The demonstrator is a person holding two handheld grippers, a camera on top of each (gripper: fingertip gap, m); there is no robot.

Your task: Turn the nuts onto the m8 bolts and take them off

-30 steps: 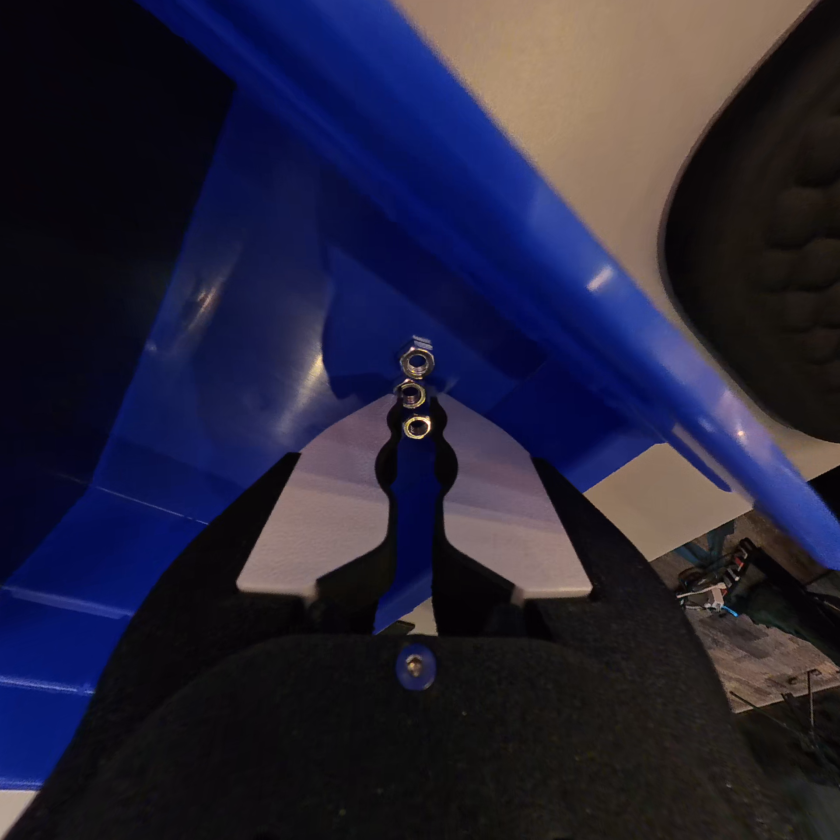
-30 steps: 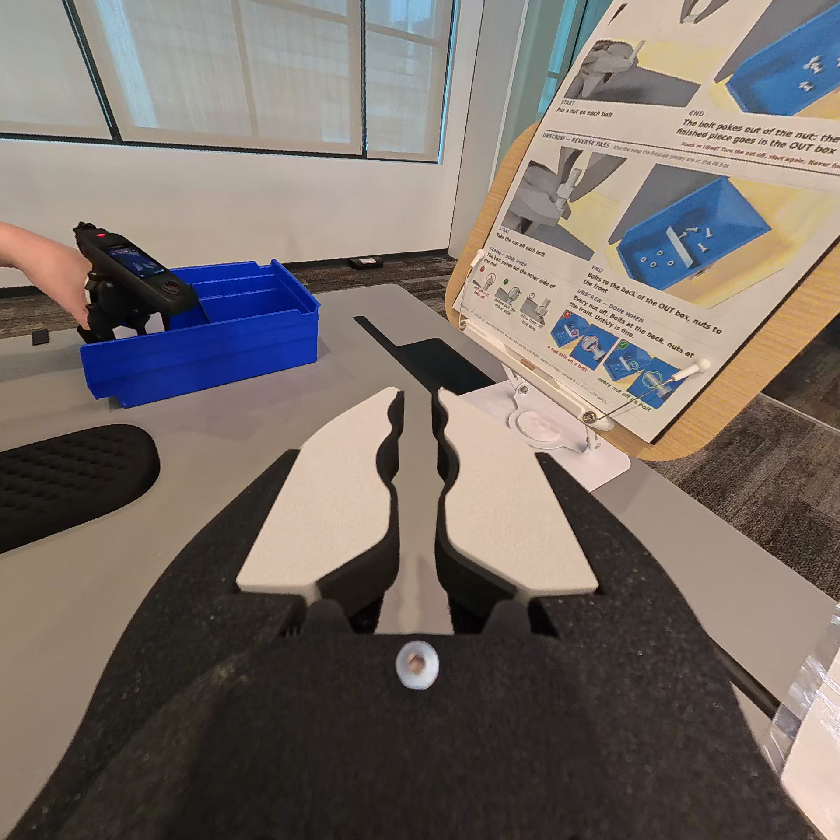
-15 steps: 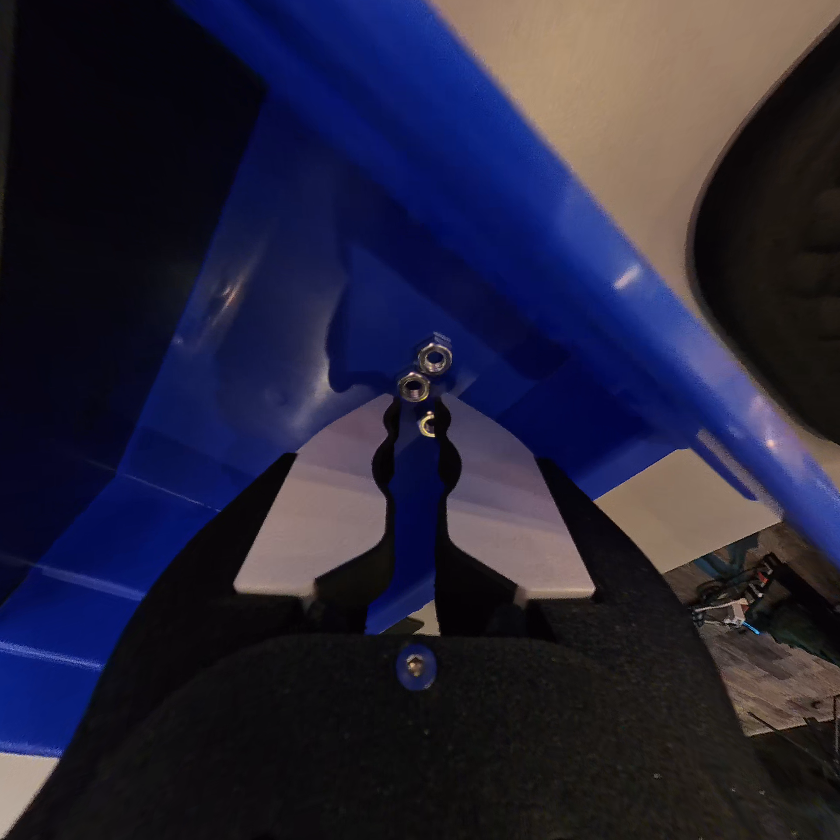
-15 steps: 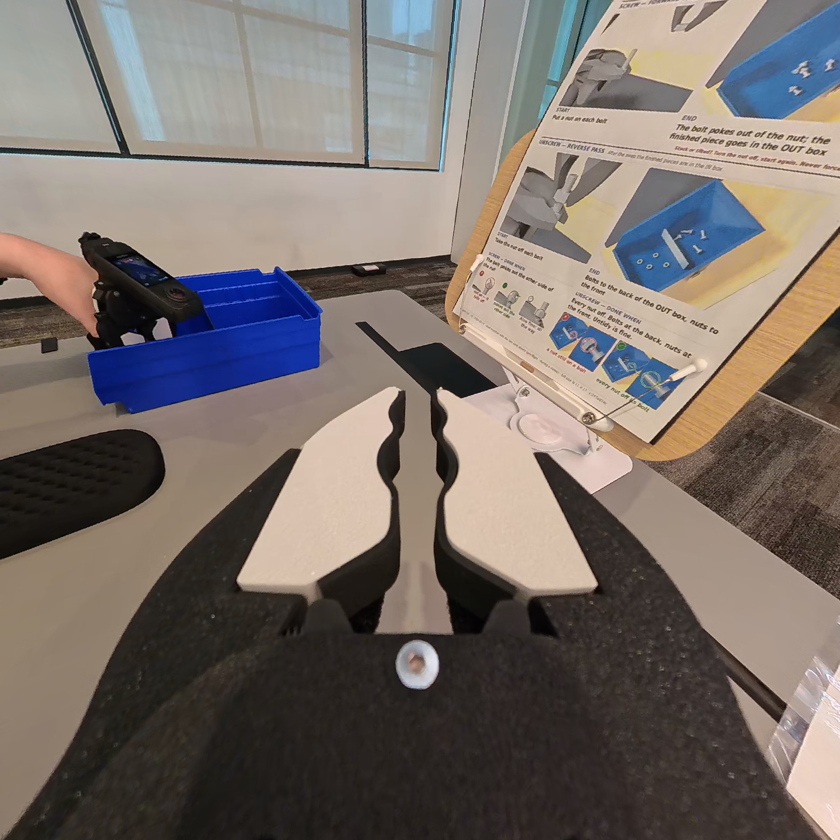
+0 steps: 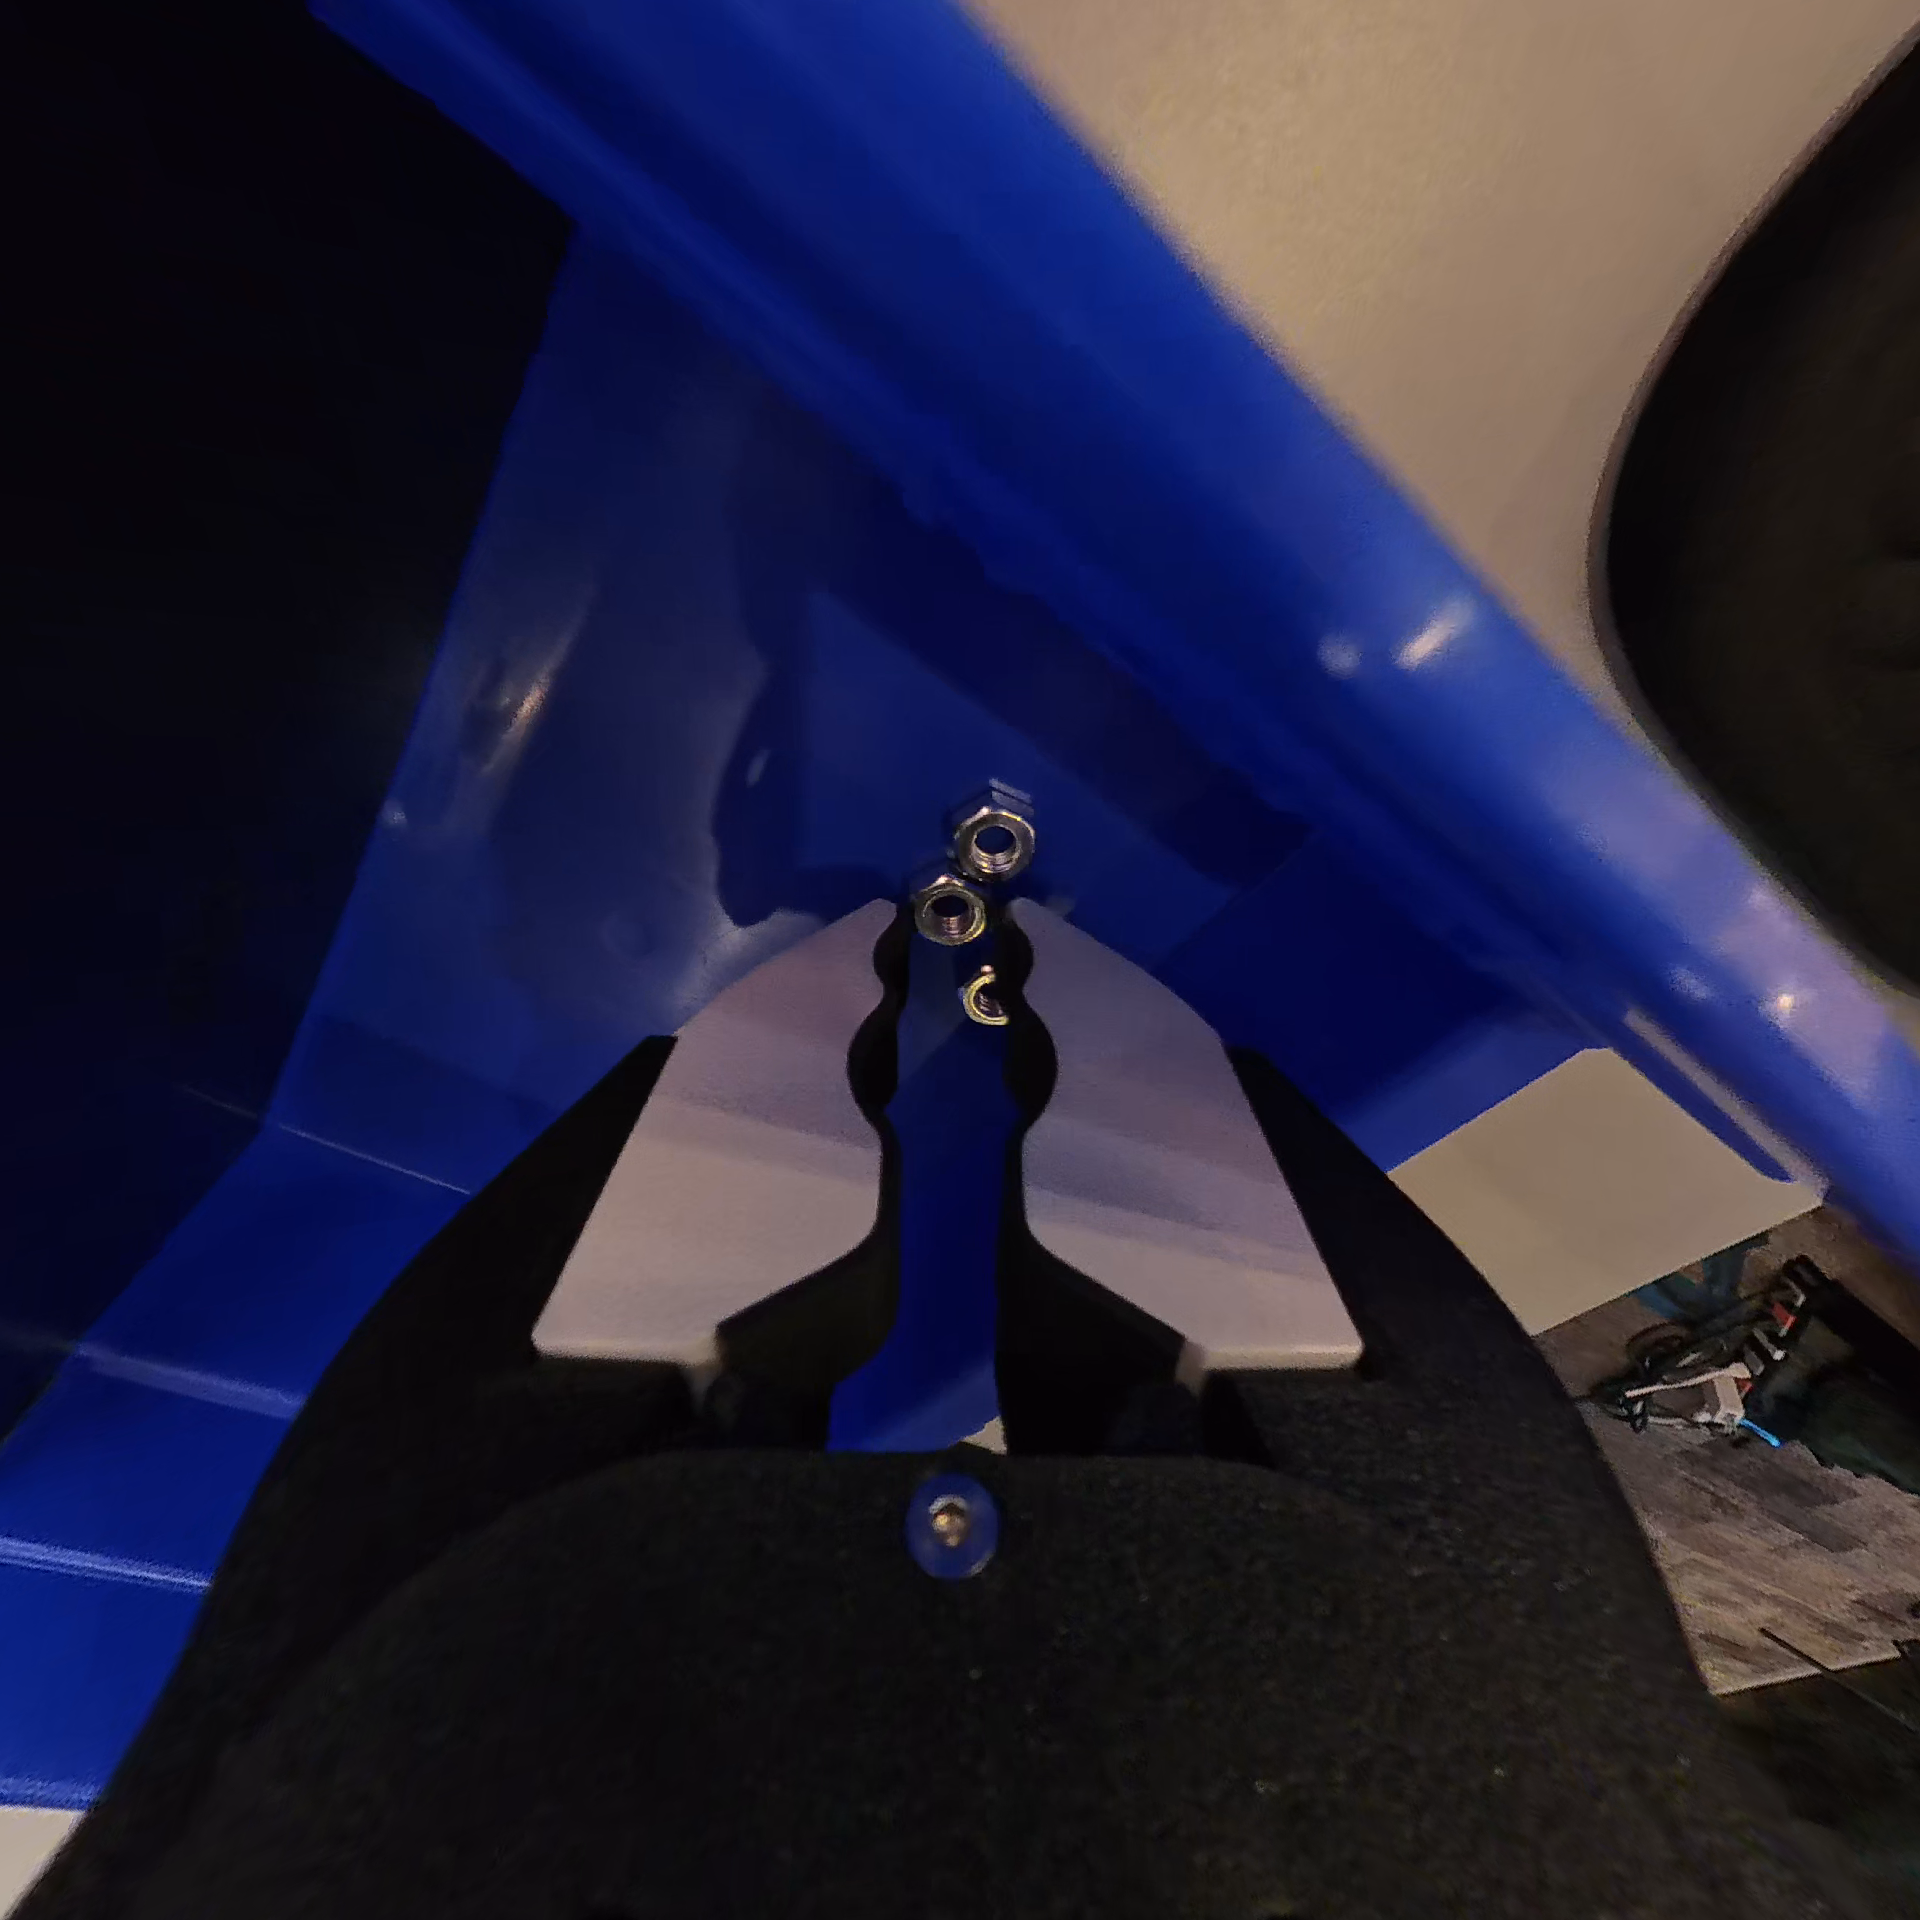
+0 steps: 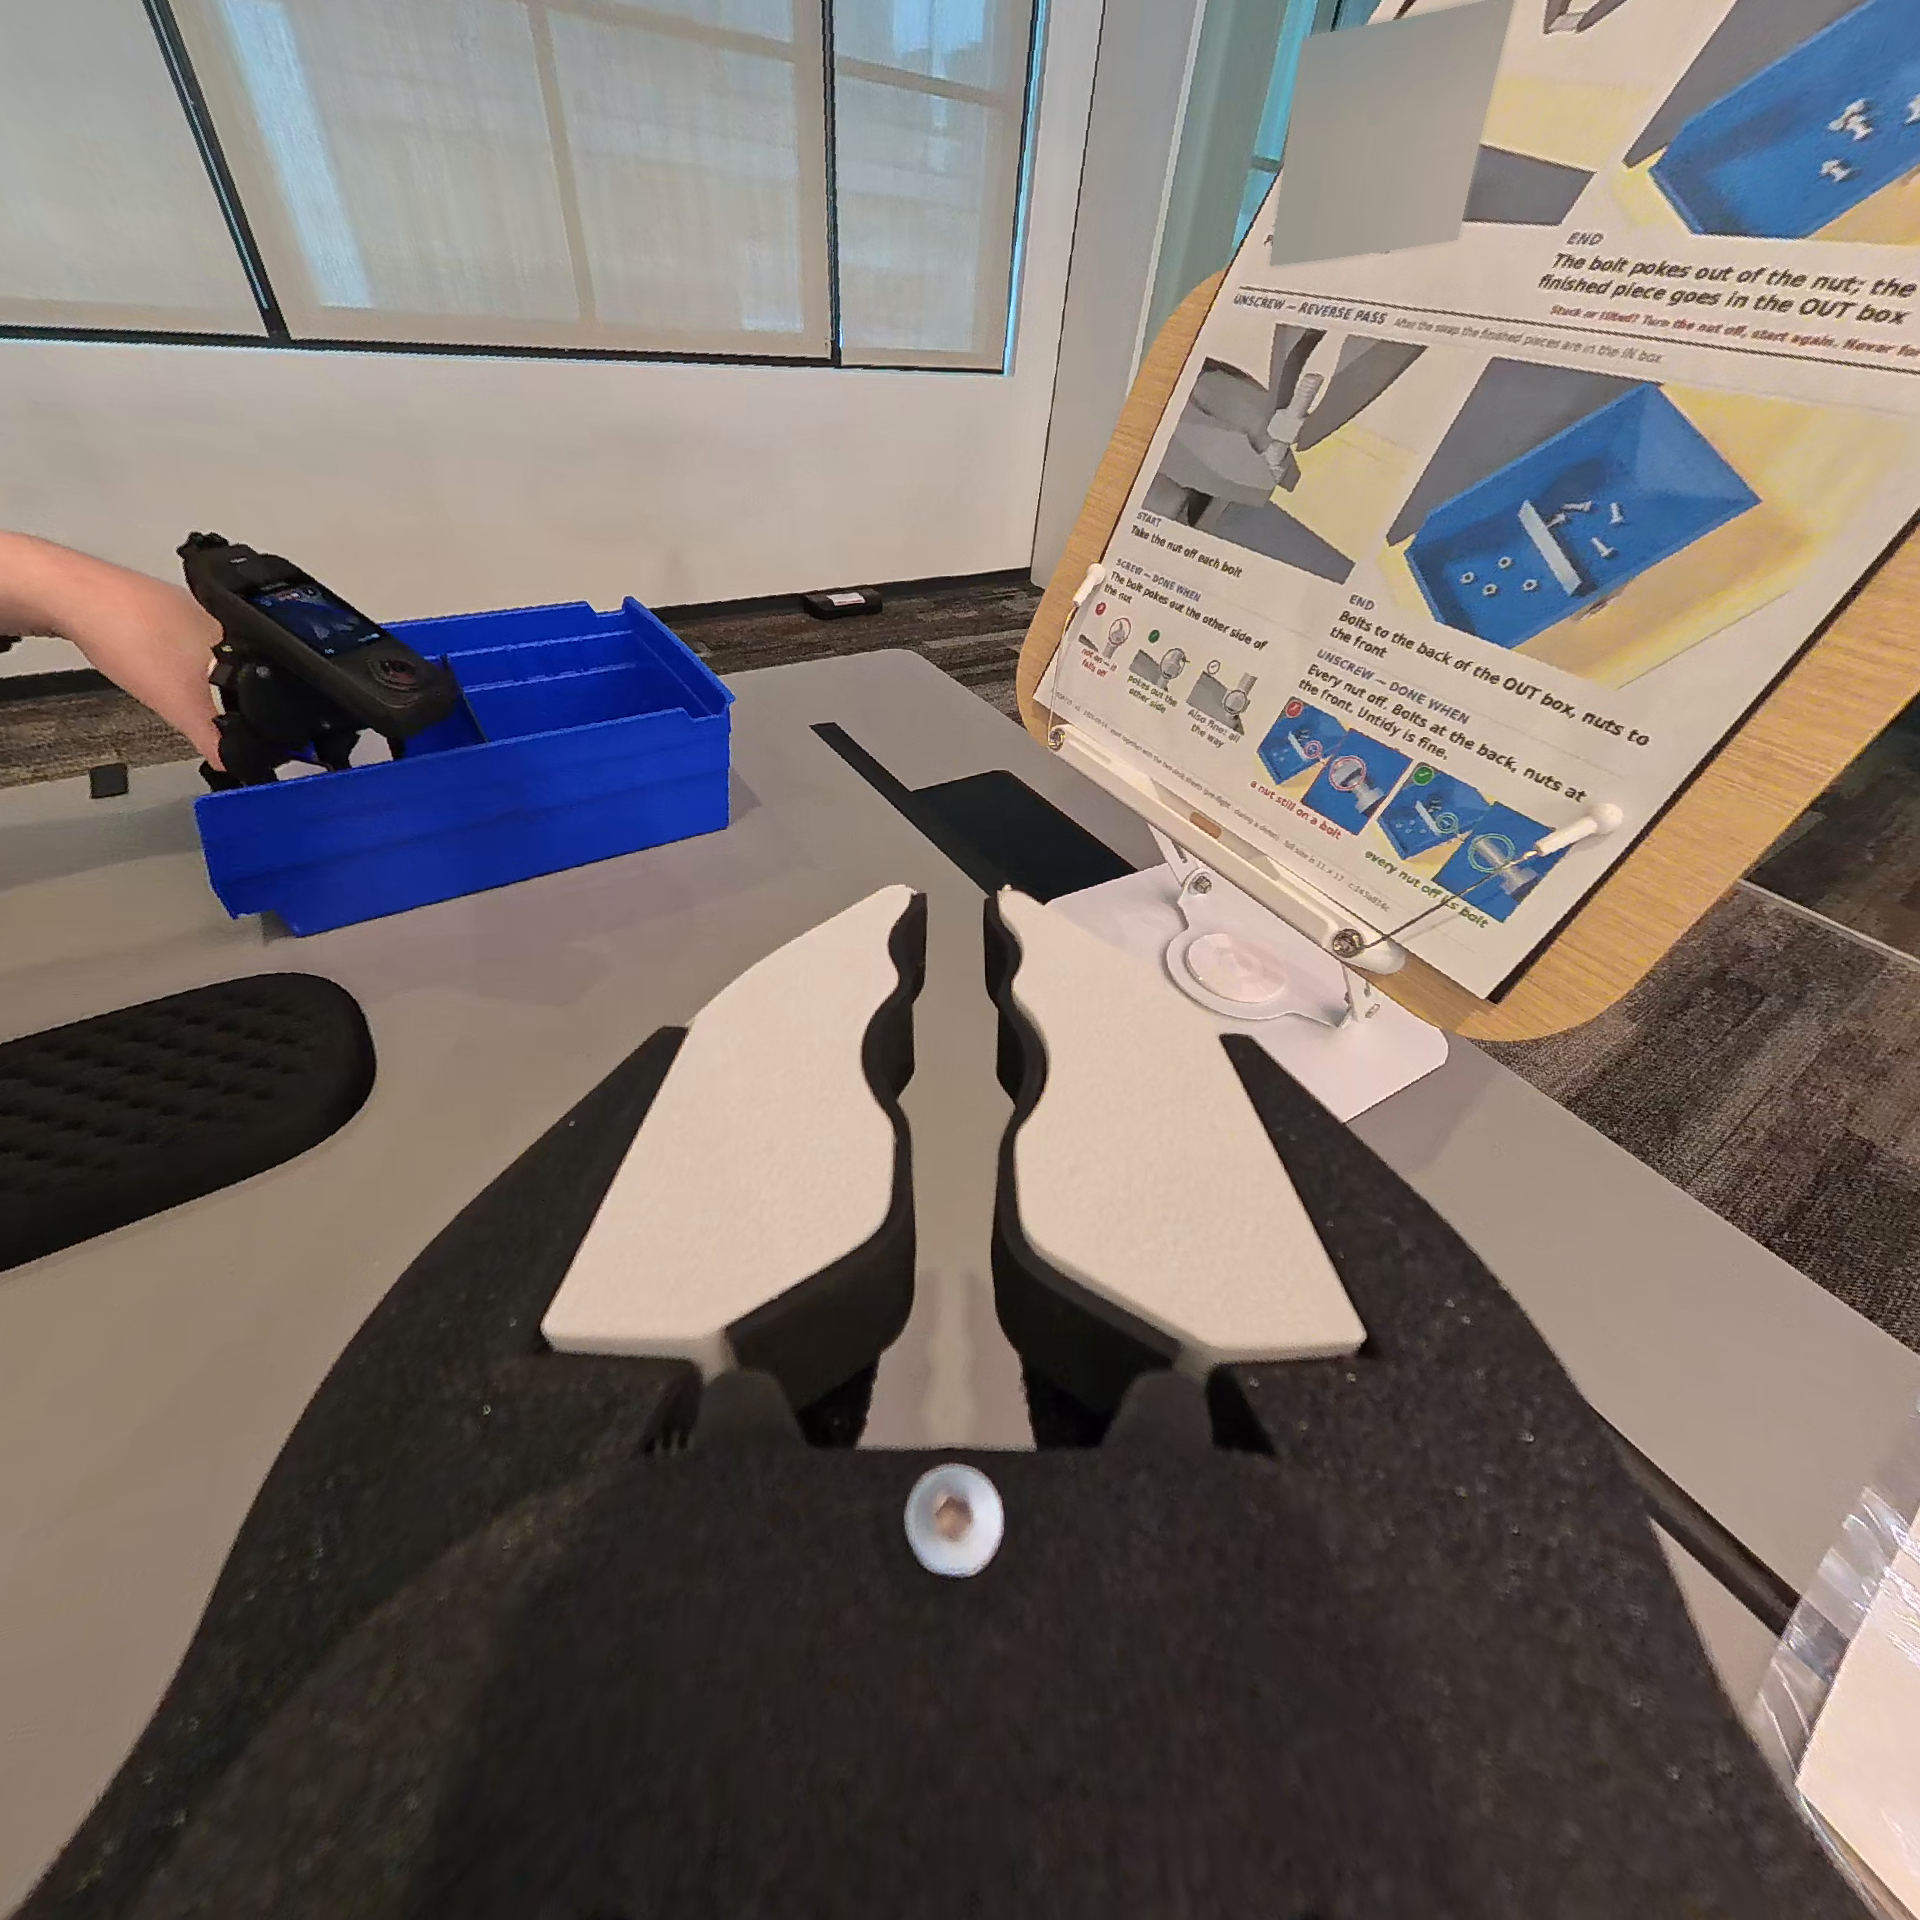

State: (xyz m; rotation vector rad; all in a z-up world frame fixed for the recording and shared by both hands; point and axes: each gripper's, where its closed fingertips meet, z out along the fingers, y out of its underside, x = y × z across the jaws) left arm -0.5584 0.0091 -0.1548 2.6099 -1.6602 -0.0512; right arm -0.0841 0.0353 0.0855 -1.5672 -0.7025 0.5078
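My left gripper (image 5: 953, 916) reaches down inside the blue bin (image 5: 1039, 540), jaws a narrow gap apart. Three silver nuts lie on the bin floor at its tips. The far nut (image 5: 995, 844) and the middle nut (image 5: 948, 914) lie just past the fingertips. The near nut (image 5: 983, 1004) shows in the gap, half hidden by the right finger. My right gripper (image 6: 951, 904) hovers over the grey table (image 6: 520, 1039), empty, jaws a narrow gap apart. From there I see the bin (image 6: 468, 810) at far left with the left gripper (image 6: 312, 665) in it. No bolt shows.
A person's hand (image 6: 135, 644) holds the left gripper. A black dimpled pad (image 6: 156, 1091) lies left of my right gripper and also shows in the left wrist view (image 5: 1787, 540). An instruction board on a white stand (image 6: 1455, 582) rises at right. A clear plastic item (image 6: 1849, 1662) sits at lower right. Across from one pair of fingers to the other is roughly 55 cm.
My left gripper shifted slightly left inside the bin, so the near nut slid from mid-gap to under the right finger. The right gripper drifted a little; its jaws did not change.
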